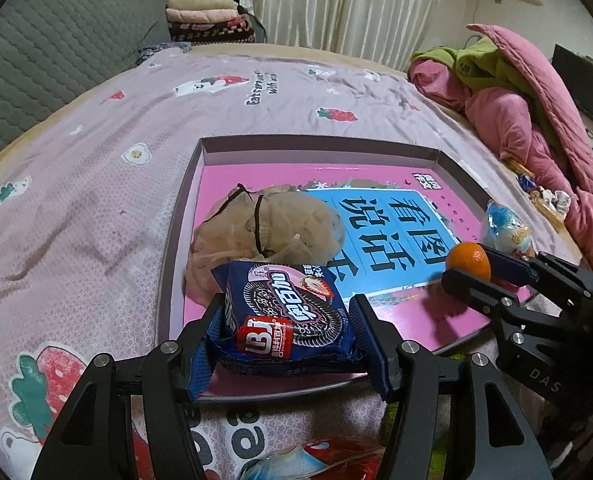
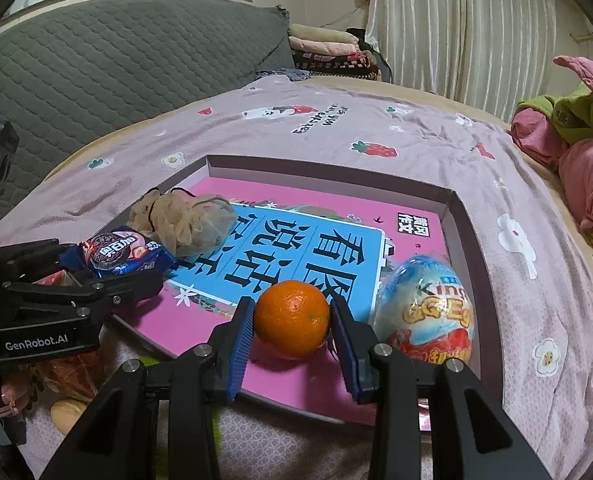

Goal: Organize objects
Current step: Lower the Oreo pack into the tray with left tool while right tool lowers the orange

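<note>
Cookie pack (image 1: 284, 316) gripped by left claw (image 1: 286, 344); orange (image 2: 292, 318) by right claw (image 2: 292, 344)

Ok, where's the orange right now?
In the right wrist view, the orange sits between the right hand-held gripper's pads, over the tray, left of the chocolate egg.

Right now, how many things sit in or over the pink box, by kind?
Snack packs: 1, the cookie pack in the left gripper
Fruit: 1, the orange in the right gripper
Chocolate eggs: 1, the egg
Mesh pouches: 1, the pouch
Total: 4, all within the box
</note>
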The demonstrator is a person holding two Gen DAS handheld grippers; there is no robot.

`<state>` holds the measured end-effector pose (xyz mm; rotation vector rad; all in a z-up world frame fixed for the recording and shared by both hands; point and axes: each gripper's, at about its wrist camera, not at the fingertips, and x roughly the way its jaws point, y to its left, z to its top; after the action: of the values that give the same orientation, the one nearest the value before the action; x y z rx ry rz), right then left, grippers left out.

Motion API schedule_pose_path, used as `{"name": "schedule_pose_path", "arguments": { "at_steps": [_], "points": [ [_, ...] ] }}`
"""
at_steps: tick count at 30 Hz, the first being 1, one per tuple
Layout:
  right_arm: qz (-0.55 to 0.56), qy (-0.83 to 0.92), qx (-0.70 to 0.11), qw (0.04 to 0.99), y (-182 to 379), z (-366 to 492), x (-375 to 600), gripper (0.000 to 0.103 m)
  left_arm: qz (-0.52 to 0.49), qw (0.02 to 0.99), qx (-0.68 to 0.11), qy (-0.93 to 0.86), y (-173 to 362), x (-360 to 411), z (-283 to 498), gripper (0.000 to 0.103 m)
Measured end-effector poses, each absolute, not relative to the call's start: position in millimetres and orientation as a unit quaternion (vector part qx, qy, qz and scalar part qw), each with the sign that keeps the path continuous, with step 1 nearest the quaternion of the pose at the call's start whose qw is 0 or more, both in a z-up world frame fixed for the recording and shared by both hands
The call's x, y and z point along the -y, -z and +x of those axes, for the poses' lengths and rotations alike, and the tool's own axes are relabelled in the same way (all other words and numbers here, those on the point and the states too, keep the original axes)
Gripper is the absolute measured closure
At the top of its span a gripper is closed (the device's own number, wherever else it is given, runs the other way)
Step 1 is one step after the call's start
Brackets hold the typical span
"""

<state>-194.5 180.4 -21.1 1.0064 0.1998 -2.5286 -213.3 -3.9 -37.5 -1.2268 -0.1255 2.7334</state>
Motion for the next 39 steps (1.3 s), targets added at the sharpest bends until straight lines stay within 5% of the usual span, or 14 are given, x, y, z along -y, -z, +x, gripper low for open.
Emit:
{"name": "schedule_pose_path", "arguments": {
  "at_steps": [39],
  "points": [
    [0.371, 0.904, -0.057, 0.206, 18.9, -193.4, -181.2, 0.062, -0.411, 0.105, 0.057, -0.904, 31.8, 2.8, -212.6, 0.039]
  ]
}}
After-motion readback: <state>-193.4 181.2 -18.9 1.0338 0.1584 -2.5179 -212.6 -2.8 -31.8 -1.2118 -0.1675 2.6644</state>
